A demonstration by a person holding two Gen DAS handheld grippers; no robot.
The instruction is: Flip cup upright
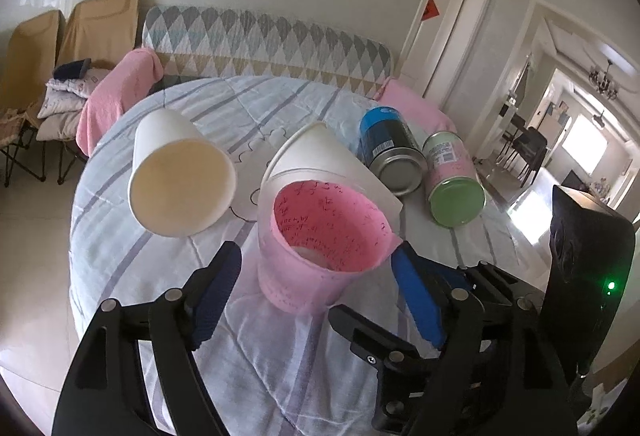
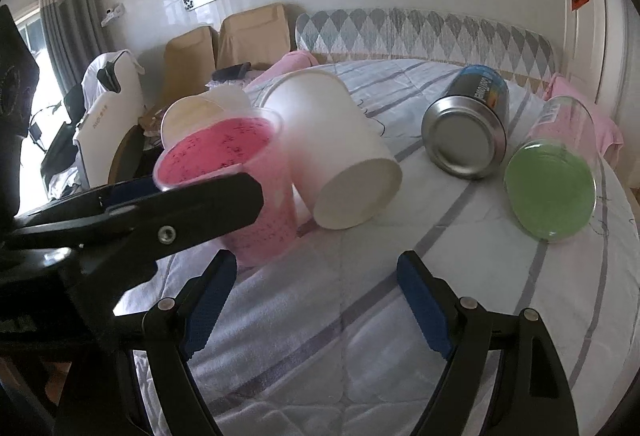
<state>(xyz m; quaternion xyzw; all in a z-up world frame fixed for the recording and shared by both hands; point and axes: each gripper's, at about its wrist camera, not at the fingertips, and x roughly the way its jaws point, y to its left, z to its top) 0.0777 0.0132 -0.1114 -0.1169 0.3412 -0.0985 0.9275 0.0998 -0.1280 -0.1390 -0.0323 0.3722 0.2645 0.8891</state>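
Note:
A pink-lined clear plastic cup (image 1: 320, 248) stands mouth-up on the round cloth-covered table (image 1: 140, 220), slightly tilted. My left gripper (image 1: 318, 260) is open, its blue-padded fingers either side of the cup, not clamping it. In the right wrist view the same cup (image 2: 240, 179) stands at left with the left gripper's finger (image 2: 180, 211) across its front. My right gripper (image 2: 312, 272) is open and empty over bare cloth, right of the cup. A white paper cup (image 2: 340, 151) lies on its side just behind; it also shows in the left wrist view (image 1: 320, 151).
Another white paper cup (image 1: 176, 175) is at the left, its mouth tipped toward the camera. A blue can (image 2: 472, 123) and a green-lidded jar (image 2: 556, 179) lie on their sides at the right. A bed headboard (image 1: 264, 35) and folding chairs (image 1: 100, 23) stand behind the table.

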